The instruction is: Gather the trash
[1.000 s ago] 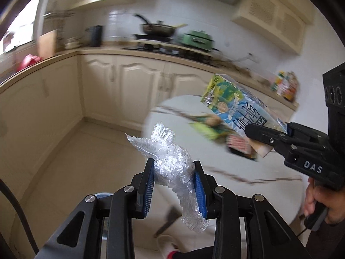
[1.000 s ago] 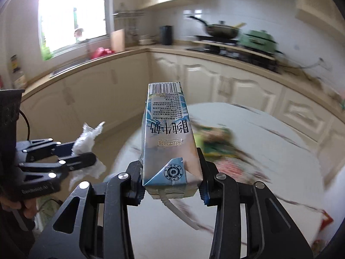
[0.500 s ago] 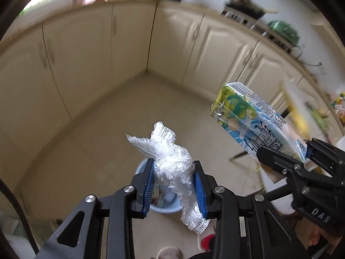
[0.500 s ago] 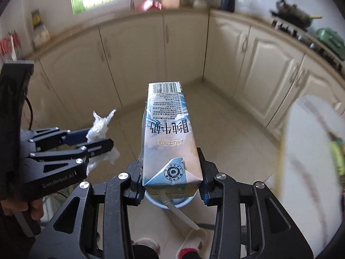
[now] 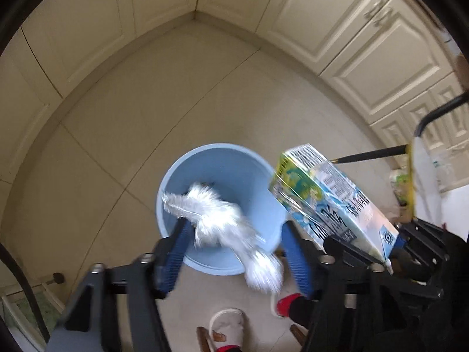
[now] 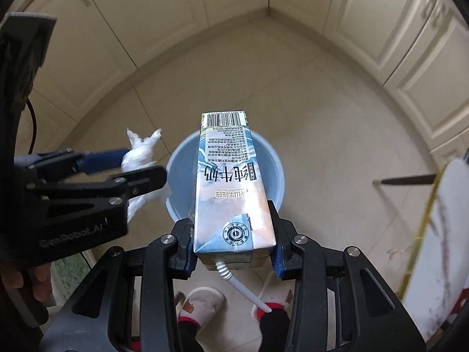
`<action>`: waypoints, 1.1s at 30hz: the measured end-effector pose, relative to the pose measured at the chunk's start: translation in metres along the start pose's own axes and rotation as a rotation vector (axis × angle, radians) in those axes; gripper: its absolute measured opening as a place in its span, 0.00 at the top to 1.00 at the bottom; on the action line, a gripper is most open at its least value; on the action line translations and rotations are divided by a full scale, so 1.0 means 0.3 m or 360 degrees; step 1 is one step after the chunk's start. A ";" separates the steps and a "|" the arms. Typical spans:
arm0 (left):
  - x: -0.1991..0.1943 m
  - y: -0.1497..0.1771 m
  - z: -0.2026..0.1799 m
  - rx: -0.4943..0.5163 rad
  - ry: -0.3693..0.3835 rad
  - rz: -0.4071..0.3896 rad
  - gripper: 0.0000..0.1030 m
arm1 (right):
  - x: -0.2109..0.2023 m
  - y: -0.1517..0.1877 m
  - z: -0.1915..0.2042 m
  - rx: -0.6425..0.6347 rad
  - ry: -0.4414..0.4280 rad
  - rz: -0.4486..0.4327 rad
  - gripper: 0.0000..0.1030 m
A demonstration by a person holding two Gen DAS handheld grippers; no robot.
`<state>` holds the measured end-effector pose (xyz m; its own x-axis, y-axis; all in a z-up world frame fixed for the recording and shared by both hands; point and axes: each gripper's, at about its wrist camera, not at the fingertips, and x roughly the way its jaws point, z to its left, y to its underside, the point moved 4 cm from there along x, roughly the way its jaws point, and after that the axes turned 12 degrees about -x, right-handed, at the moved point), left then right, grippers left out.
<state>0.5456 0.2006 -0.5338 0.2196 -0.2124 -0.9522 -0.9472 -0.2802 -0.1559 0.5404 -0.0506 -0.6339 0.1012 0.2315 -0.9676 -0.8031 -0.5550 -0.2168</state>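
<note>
A light blue bin (image 5: pixel 234 170) stands on the tiled floor, and both grippers point down over it. My left gripper (image 5: pixel 234 252) is opening its jaws. The crumpled clear plastic wrap (image 5: pixel 222 223) hangs blurred between the blue pads; the right pad stands clear of it. In the right wrist view the left gripper (image 6: pixel 132 165) and the wrap (image 6: pixel 137 158) are at the bin's (image 6: pixel 272 170) left rim. My right gripper (image 6: pixel 231 243) is shut on a blue and white milk carton (image 6: pixel 231 193) with a white straw, held above the bin's middle. From the left wrist view, that carton (image 5: pixel 331 205) is on the right.
Cream cabinet doors (image 5: pixel 337 29) wrap around the floor corner behind the bin. A person's slippered feet (image 6: pixel 202 302) stand just below the grippers. A white table edge with yellow trim (image 6: pixel 439 220) and a black rod (image 6: pixel 404 180) lie to the right.
Both grippers have swung away from the table and come down over the blue bin. The left jaws have spread and the plastic wrap has come loose. The carton stays gripped.
</note>
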 end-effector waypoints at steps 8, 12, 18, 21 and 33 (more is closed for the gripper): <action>0.028 -0.131 -0.013 -0.0139 -0.0106 0.0054 0.24 | 0.127 -0.012 -0.059 0.0109 -0.0160 0.0047 0.61; -0.052 -0.094 -0.003 -0.0191 -0.0133 0.0003 0.23 | 0.105 -0.020 -0.026 0.0094 -0.0159 0.0006 0.40; -0.239 0.007 -0.028 -0.0242 -0.0142 -0.0144 0.19 | -0.045 -0.038 0.023 0.0050 -0.0100 -0.0076 0.25; -0.330 0.061 -0.056 -0.0247 -0.0138 -0.0227 0.17 | -0.155 -0.037 0.074 0.0028 -0.0017 -0.0103 0.08; -0.913 0.383 -0.265 -0.0171 -0.0097 -0.0823 0.04 | -0.820 0.029 0.260 -0.0082 0.0268 -0.0576 0.00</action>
<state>0.3952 0.1520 -0.2701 0.6348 0.0331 -0.7720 -0.6887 -0.4288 -0.5847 0.4627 -0.0500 -0.3877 0.4706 0.2877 -0.8341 -0.6675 -0.5021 -0.5498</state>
